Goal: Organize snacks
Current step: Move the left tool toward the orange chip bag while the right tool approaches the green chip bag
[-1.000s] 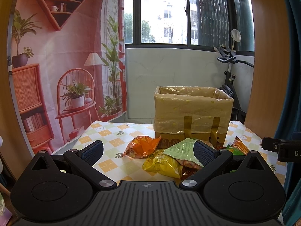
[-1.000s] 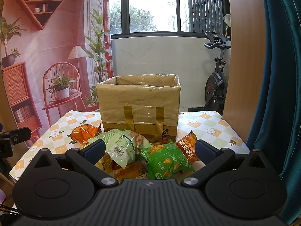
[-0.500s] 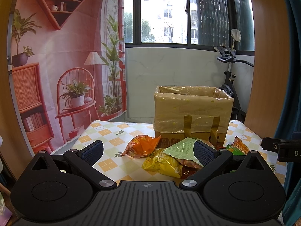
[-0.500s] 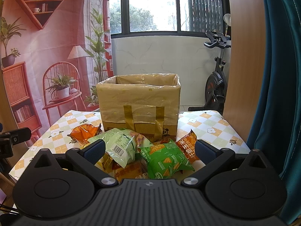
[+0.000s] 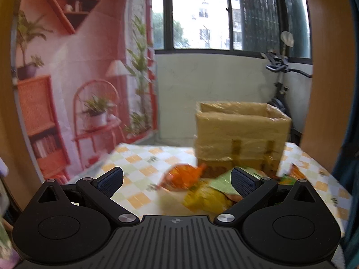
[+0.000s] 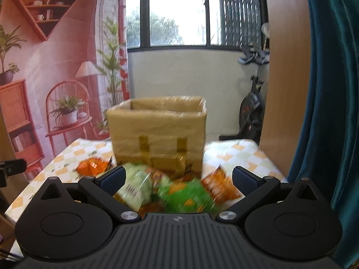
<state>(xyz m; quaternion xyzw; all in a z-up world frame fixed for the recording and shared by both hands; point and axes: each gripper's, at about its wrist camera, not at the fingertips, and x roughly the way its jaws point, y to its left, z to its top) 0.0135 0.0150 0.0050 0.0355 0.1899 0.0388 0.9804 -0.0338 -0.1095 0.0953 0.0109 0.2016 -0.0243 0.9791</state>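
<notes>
One box [image 6: 157, 130], two gaping tongs [image 6: 178, 178]

Exercise bike [image 6: 252, 103] by window [image 6: 177, 11]; printed backdrop [image 6: 62, 56] left; teal curtain [image 6: 332, 89] right

- Cardboard box [image 6: 157, 132]: wrapped in glossy tape.
- Snack bags [image 6: 186, 192]: shiny, crinkled foil.
- Gripper fingers [image 5: 111, 178]: matt black plastic, ribbed pads.
- Tablecloth [image 5: 139, 168]: smooth, checked.
</notes>
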